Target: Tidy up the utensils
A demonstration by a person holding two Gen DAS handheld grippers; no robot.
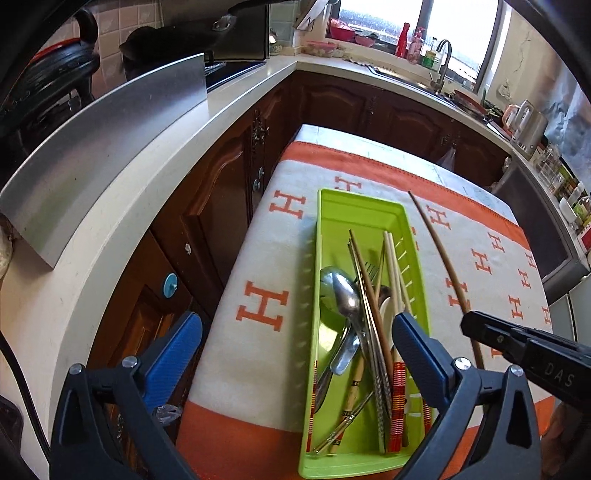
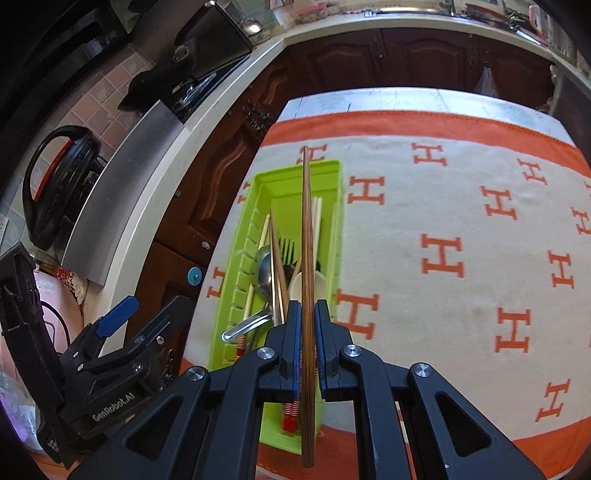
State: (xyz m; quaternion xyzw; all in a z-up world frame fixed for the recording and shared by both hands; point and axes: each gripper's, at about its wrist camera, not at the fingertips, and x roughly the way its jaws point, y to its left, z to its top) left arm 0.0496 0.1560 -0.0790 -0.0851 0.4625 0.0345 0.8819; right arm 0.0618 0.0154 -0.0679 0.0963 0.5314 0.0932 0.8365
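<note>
Cloth (image 2: 461, 206) covers the table: cream with orange H letters and an orange border. Dark wood cabinets (image 1: 221, 184) sit under a pale countertop (image 1: 122, 206). Steel panel (image 1: 99, 147) stands on the counter, black round appliance (image 2: 59, 184) beside it. Faucet (image 1: 445, 55) and bottles (image 1: 413, 44) are by the window (image 1: 458, 26). Blue round knob (image 1: 170, 285) is on a cabinet door.

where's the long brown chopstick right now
The long brown chopstick is clamped in the right gripper, held lengthwise above the green tray. From the left wrist view it runs beside the tray's right wall, over the H-patterned cloth.
</note>
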